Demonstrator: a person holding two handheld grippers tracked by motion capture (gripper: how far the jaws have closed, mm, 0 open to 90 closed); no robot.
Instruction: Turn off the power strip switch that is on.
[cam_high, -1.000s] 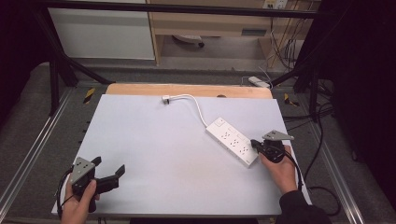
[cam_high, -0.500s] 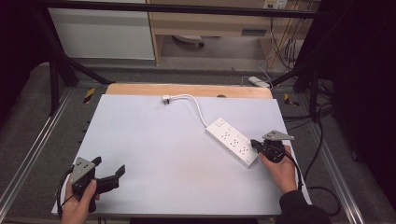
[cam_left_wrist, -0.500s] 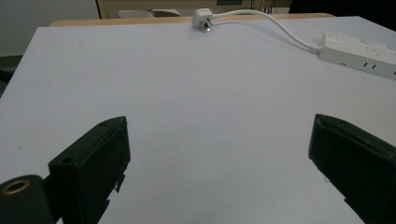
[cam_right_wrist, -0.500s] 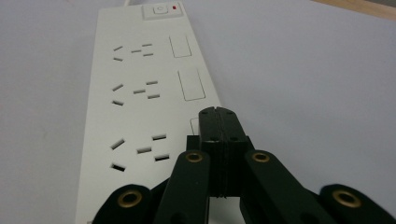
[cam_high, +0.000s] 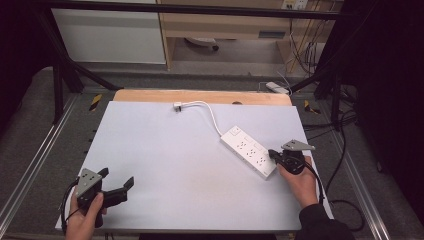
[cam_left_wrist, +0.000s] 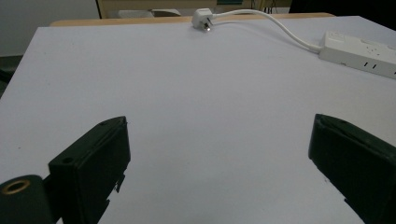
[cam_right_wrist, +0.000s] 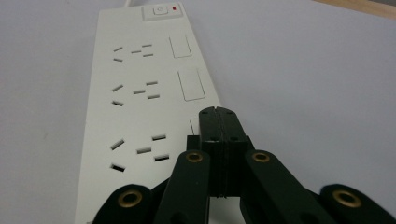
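Note:
A white power strip (cam_high: 248, 151) (cam_right_wrist: 140, 93) lies slanted on the right half of the white table (cam_high: 175, 165). Its white cable curves back to a plug (cam_high: 177, 106) (cam_left_wrist: 203, 19) near the far edge. My right gripper (cam_high: 272, 154) (cam_right_wrist: 219, 114) is shut with nothing between its jaws. Its tips sit over the strip's near end, beside the closest socket; whether they touch the strip I cannot tell. At the near left corner my left gripper (cam_high: 118, 176) (cam_left_wrist: 219, 140) stands wide open over bare table, and the strip (cam_left_wrist: 359, 53) lies far off to its right.
A wooden board edge (cam_high: 200, 96) runs along the table's far side. Metal frame rails flank the table on both sides. Loose cables lie on the floor at the right (cam_high: 345, 130), and a small white box (cam_high: 276, 87) lies beyond the far right corner.

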